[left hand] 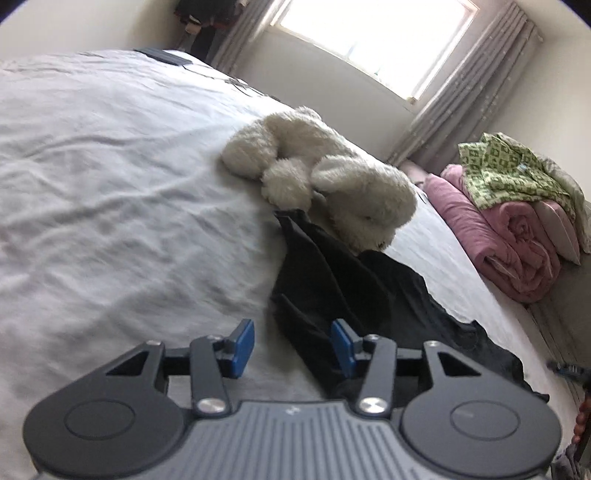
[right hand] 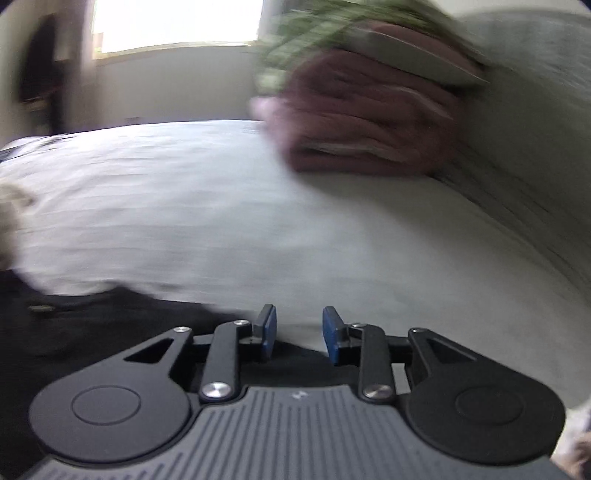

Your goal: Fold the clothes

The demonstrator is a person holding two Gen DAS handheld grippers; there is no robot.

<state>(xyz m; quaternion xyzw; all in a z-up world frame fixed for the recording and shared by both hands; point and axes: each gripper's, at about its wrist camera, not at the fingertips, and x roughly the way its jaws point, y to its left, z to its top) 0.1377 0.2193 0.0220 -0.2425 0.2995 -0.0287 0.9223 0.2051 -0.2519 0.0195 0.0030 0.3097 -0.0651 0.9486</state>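
From the left wrist view, the left hand-held gripper (left hand: 292,345) hangs low over a bed (left hand: 110,206) covered with a wrinkled white sheet, its two blue-padded fingers (left hand: 243,347) spread wide with nothing between them. A black garment (left hand: 354,295) lies crumpled on the sheet ahead and to the right of the fingers; its near edge runs under the right finger, though whether the pad touches the cloth cannot be told. The far tip of the garment reaches up to a cream plush toy (left hand: 325,177) lying on its side, and the two appear to touch. Beyond the bed's right edge sits a rolled pink quilt (left hand: 513,236), with a green patterned shirt (left hand: 509,170) draped on top of it. A bright window (left hand: 373,40) with pale curtains (left hand: 476,85) fills the far wall. The right wrist view is badly motion-blurred. The right hand-held gripper (right hand: 299,334) is also open, with a moderate gap between its blue pads (right hand: 267,332) and nothing gripped. The black garment (right hand: 92,325) spreads across the lower left and passes beneath the fingers, lying flat on the white bed sheet (right hand: 221,206). The pink quilt (right hand: 362,122) and a smear of green shirt (right hand: 295,44) loom at the upper right, with the window (right hand: 173,22) behind at the upper left
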